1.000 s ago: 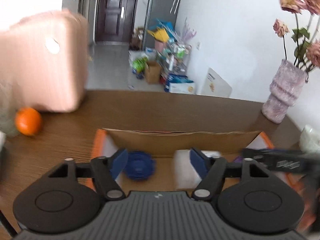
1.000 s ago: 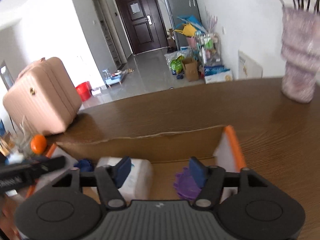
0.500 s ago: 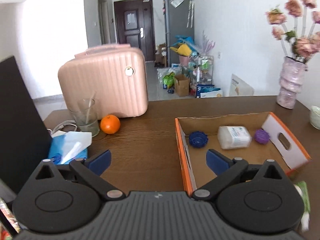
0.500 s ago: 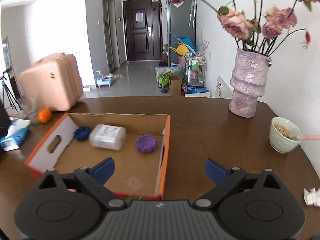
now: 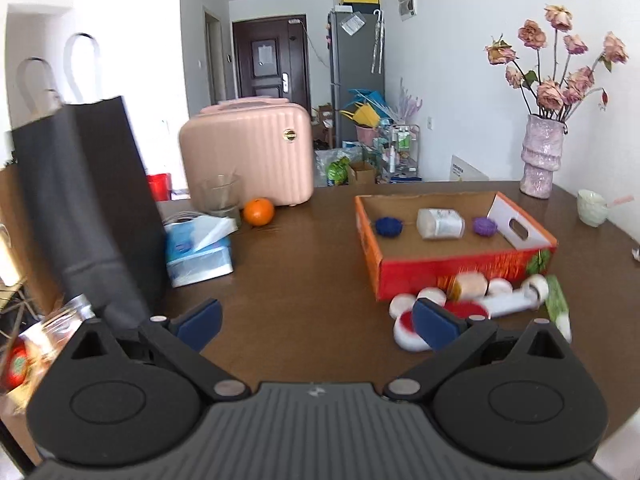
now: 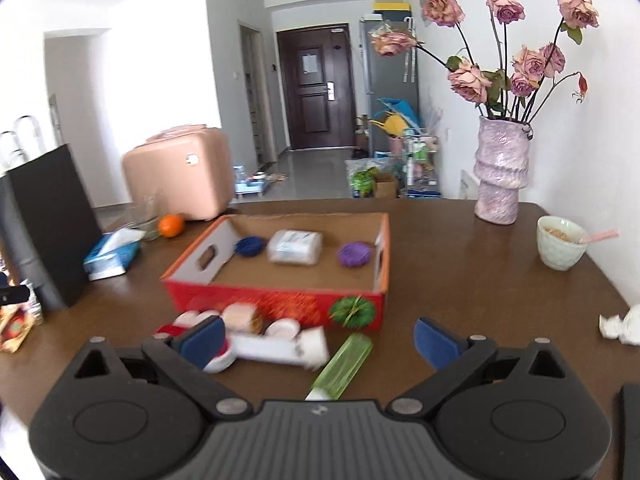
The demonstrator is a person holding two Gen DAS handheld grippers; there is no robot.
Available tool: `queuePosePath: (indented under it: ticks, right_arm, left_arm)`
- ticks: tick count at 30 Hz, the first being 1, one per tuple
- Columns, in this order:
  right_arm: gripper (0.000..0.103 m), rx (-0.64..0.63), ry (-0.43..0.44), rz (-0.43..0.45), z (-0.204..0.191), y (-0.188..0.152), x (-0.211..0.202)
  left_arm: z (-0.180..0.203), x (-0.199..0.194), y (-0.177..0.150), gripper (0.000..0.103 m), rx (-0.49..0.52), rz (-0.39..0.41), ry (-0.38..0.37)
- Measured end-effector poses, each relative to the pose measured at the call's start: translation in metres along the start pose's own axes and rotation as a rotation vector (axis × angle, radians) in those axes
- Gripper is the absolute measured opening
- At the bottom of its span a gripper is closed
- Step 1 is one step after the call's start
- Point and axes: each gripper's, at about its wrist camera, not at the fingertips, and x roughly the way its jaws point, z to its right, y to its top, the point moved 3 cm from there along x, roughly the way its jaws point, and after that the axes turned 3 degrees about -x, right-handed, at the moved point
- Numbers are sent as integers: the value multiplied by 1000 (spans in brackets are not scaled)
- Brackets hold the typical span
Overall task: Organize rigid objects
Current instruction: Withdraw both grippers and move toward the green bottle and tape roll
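Observation:
An orange-red cardboard box [image 5: 460, 266] [image 6: 280, 294] sits on the brown table. Inside lie a blue ball [image 5: 388, 226] [image 6: 249, 246], a white bottle [image 5: 440, 223] [image 6: 295, 246] and a purple ball [image 5: 484, 225] [image 6: 353, 254]. In front of the box lie several blurred items: white and red caps [image 5: 408, 322] [image 6: 192, 320], a white tube [image 5: 512, 300] [image 6: 280, 349] and a green bottle [image 6: 342, 366] [image 5: 558, 304]. My left gripper [image 5: 316, 322] is open and empty, left of the pile. My right gripper [image 6: 318, 340] is open and empty above the pile.
A black bag [image 5: 84, 200] [image 6: 48, 220], a tissue pack [image 5: 198, 248] [image 6: 112, 254], an orange [image 5: 259, 211] [image 6: 170, 225], a glass [image 5: 219, 196] and a pink case [image 5: 248, 156] [image 6: 180, 178] stand at the left. A flower vase [image 5: 540, 160] [image 6: 500, 172] and a cup [image 5: 592, 207] [image 6: 560, 242] stand at the right.
Both grippers have pulled back from inside the box and opened wider. The whole box and the items in front of it have come into view.

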Motion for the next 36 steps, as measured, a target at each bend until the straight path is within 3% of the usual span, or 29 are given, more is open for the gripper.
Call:
queuePosePath:
  ticks: [7, 15, 26, 32, 36]
  right_arm:
    - [103, -39, 45, 6, -24, -57, -76]
    - [103, -45, 62, 1, -37, -99, -121]
    - [103, -3, 14, -69, -25, -125, -93]
    - [102, 82, 30, -97, -16, -135, -69]
    - [92, 110, 53, -123, -14, -136, -51]
  left_arm:
    - [-28, -83, -54, 103, -6, 57, -8]
    - [-46, -119, -92, 103, 0, 33, 12]
    - [-51, -100, -109, 103, -55, -26, -6]
    - [-42, -54, -122, 103, -71, -133, -58]
    - [-25, -27, -121, 103, -22, -172, -107]
